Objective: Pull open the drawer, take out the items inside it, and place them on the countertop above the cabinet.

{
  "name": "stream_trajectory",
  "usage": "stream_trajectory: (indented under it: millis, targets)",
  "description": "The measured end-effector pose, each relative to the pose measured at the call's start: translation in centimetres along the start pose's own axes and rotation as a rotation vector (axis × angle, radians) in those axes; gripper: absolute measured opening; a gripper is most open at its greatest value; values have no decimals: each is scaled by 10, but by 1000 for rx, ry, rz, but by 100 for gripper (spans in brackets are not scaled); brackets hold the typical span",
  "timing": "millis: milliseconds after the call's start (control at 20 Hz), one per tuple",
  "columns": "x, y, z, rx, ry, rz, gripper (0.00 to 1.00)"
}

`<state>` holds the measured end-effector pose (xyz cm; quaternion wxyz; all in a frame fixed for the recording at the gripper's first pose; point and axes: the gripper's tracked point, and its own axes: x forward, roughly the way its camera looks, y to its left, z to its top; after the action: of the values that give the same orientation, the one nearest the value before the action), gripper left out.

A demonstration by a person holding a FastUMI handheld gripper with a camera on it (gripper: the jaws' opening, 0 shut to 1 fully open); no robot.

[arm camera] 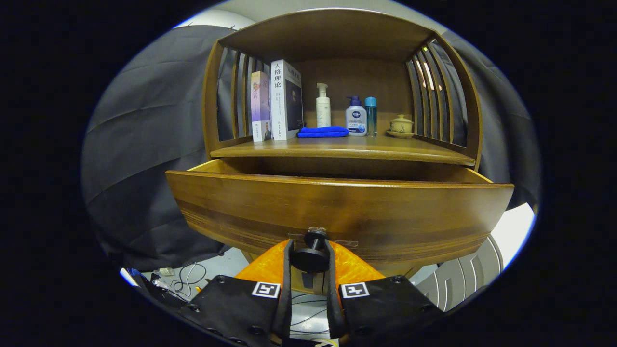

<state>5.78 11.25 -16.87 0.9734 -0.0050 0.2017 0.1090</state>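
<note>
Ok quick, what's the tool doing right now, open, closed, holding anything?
Tool: closed on the drawer knob, one finger on each side; the drawer stands pulled out.

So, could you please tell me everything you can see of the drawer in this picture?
The drawer is brown wood with a glossy front panel and darker grain bands near its lower edge. It is pulled part-way out of the cabinet, below the countertop, level and facing the camera. Its side walls show at both ends, but the inside is hidden behind the front. A dark round knob sits low on the middle of the front, and the gripper has its fingers closed on that knob, one on each side.
</note>
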Motion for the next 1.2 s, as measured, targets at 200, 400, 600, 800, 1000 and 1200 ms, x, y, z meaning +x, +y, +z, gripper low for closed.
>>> stream_trajectory:
  millis: [200, 400, 600, 800, 1000, 1200]
  targets:
    - [-13, 4, -6, -3, -1, 12, 32]
    - [-26, 8, -19, -18, 17, 29, 32]
    - [-41, 11, -25, -43, -6, 36, 32]
    - [-44, 11, -21, -50, -53, 52, 47]
    - [-63, 12, 17, -96, -177, 63, 76]
    - [-78, 20, 49, -76, -246, 111, 99]
